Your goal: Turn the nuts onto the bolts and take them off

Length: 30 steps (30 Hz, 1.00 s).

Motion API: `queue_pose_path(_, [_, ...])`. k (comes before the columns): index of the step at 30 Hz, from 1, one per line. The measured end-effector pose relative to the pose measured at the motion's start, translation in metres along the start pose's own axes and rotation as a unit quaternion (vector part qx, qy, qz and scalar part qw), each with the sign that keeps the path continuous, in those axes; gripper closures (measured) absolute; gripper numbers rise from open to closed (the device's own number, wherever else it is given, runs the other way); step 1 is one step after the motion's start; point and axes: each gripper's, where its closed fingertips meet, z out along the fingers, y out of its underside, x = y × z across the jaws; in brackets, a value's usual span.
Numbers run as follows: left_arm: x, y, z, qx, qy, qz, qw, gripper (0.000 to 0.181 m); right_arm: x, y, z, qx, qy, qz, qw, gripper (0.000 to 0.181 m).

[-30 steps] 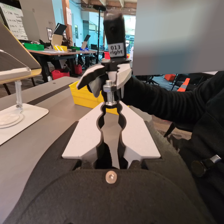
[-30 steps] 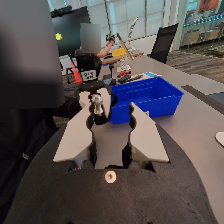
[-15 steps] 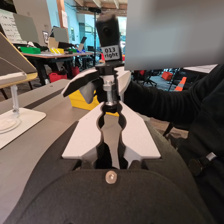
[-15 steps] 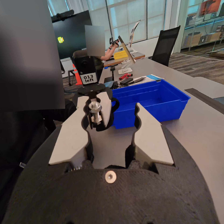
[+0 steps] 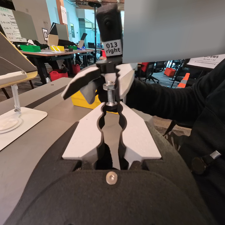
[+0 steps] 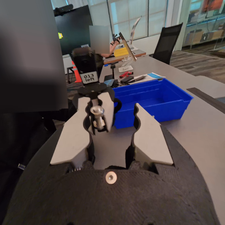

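The bolt (image 5: 111,97) stands upright in the air above the grey table (image 5: 36,131), its head pinched at the very tips of the left gripper (image 5: 111,107), whose white fingers (image 5: 85,137) are drawn together on it. The threaded shank rises from those tips, and the nut (image 5: 108,86) sits near its upper end, with only a short stub of thread showing above it.

Facing it from the far side, the right gripper (image 5: 107,85) points back toward the left one with its fingers spread wide to either side of the nut; whether either finger touches the nut cannot be told. A black-sleeved arm (image 5: 164,97) reaches in from the right, the hand wrapped in behind that gripper's fingers.

In the right wrist view, that gripper's own fingers (image 6: 73,140) stand well apart, and the bolt, somewhat blurred, lies just off the inner edge of its left finger, gripped by the left gripper beyond.

Behind the tools, a yellow bin (image 5: 82,101) rests on the table in the left wrist view, and a blue bin (image 6: 158,104) sits just beyond the right gripper's fingertips. A white stand (image 5: 18,116) holds a tilted board at the left. Farther off, an orange cone (image 6: 76,71) stands on the floor.
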Motion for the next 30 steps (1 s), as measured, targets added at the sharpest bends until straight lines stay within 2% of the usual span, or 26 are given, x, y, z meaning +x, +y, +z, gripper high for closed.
queue_pose_path(3, [-0.004, -0.007, -0.006, 0.010, -0.011, 0.000, 1.000, 0.165, 0.014, 0.001, -0.016, 0.017, 0.012, 0.026, 0.999, 0.104])
queue_pose_path(5, [-0.008, -0.014, -0.012, 0.022, -0.010, -0.004, 1.000, 0.165, 0.029, 0.003, -0.032, 0.020, 0.040, 0.027, 0.999, 0.122])
queue_pose_path(8, [-0.012, -0.012, -0.013, 0.019, -0.018, -0.005, 1.000, 0.165, 0.032, -0.003, -0.044, 0.042, 0.034, 0.040, 0.998, 0.114])
queue_pose_path(13, [-0.006, -0.001, -0.004, -0.001, -0.010, -0.001, 1.000, 0.165, 0.003, -0.011, -0.016, 0.032, -0.001, 0.009, 0.999, 0.110])
queue_pose_path(16, [-0.004, 0.000, -0.002, 0.000, -0.007, 0.000, 1.000, 0.165, 0.001, -0.006, -0.006, 0.016, 0.000, 0.006, 1.000, 0.112])
queue_pose_path(19, [-0.008, -0.007, -0.008, 0.009, -0.018, 0.000, 1.000, 0.165, 0.017, -0.002, -0.020, 0.027, 0.018, 0.028, 0.999, 0.110])
queue_pose_path(20, [-0.008, -0.011, -0.011, 0.018, -0.014, -0.001, 1.000, 0.165, 0.026, 0.000, -0.029, 0.030, 0.032, 0.038, 0.998, 0.128])
queue_pose_path(21, [-0.010, -0.013, -0.013, 0.020, -0.016, -0.002, 1.000, 0.165, 0.037, 0.004, -0.038, 0.032, 0.049, 0.047, 0.997, 0.133])
queue_pose_path(24, [-0.014, -0.011, -0.015, 0.012, -0.025, 0.002, 1.000, 0.165, 0.043, -0.001, -0.049, 0.057, 0.047, 0.067, 0.995, 0.124])
queue_pose_path(26, [-0.015, -0.006, -0.013, 0.003, -0.027, 0.002, 1.000, 0.165, 0.031, -0.006, -0.041, 0.051, 0.031, 0.050, 0.997, 0.117])
queue_pose_path(30, [-0.010, 0.000, -0.006, -0.011, -0.021, 0.007, 1.000, 0.165, 0.006, -0.009, -0.014, 0.030, 0.004, 0.020, 0.999, 0.114])
